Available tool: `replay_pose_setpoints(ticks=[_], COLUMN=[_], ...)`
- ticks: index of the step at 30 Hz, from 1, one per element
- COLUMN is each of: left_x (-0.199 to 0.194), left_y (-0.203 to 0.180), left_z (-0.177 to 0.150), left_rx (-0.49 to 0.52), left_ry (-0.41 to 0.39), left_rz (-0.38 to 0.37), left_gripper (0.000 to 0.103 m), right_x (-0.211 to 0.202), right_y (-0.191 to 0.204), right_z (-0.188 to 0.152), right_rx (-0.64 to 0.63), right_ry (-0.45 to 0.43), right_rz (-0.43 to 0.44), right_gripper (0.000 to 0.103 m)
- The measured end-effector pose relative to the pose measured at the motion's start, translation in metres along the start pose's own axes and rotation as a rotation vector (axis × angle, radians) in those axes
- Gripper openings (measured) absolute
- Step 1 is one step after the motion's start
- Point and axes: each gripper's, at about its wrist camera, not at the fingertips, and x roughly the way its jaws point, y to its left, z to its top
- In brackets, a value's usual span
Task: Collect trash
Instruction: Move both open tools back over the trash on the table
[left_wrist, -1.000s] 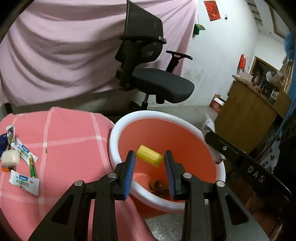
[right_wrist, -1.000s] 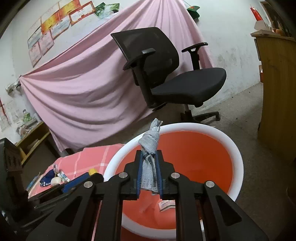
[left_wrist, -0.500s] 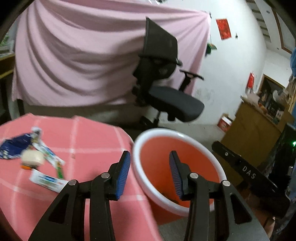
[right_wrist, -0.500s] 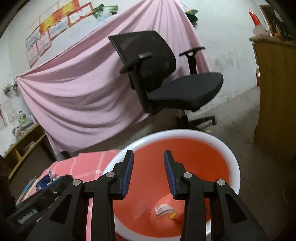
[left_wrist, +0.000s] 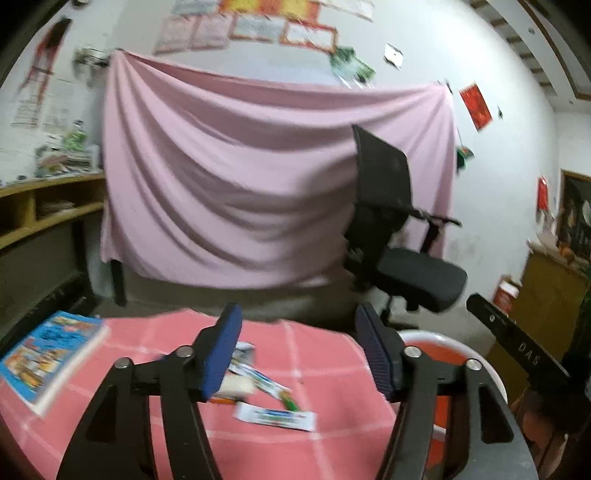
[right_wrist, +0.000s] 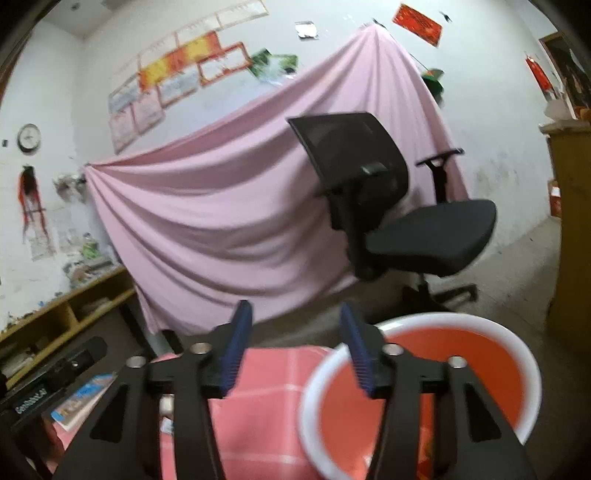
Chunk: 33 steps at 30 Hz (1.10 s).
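A white wall hung with posters and a draped pink sheet backed the room, with a wooden shelf along its left side. In front stood a table under a pink checked cloth. In the left wrist view, a book with a blue cover lay flat at the cloth's left edge. Further right, near the middle of the cloth, sat a small heap of trash: several printed wrappers overlapping one another, partly hidden behind the left finger, and a white packet lying just in front of them. The left gripper hung above this heap with its blue-padded fingers spread wide and nothing between them. To the right of the table's edge the orange bin with a white rim showed only in part behind the right finger. A black office chair stood beyond it, and a wooden cabinet stood at the far right. In the right wrist view, the right gripper was likewise spread apart and empty, held over the gap where the cloth met the bin. Both views were blurred, so the wrappers' print could not be read.
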Motion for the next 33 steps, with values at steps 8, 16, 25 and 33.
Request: replay_pose_setpoints(ticks=[8,16,25,33], left_x=[-0.042,-0.075,-0.069,-0.037], left_y=[0.055,0.109,0.129,0.146], left_z=[0.0,-0.017,-0.031,-0.038], left_rx=[-0.043,-0.107,-0.101,-0.06], left_ry=[-0.096,-0.149,-0.159,-0.113], left_rz=[0.125,0.233,0.262,0.293], left_gripper=[0.087,0.1,0.1,0.1], right_x=[0.0,0.006,0.011,0.032], right_y=[0.052,0.093,0.118,0.113], right_z=[-0.005,-0.022,-0.041,-0.051], right_rx=[-0.078,-0.164,-0.296,-0.316], right_ry=[-0.075,-0.095,-0.077,-0.006], right_rz=[0.062,0.092,0.113,0.061], right_gripper=[0.08,0.103,0.103,0.103])
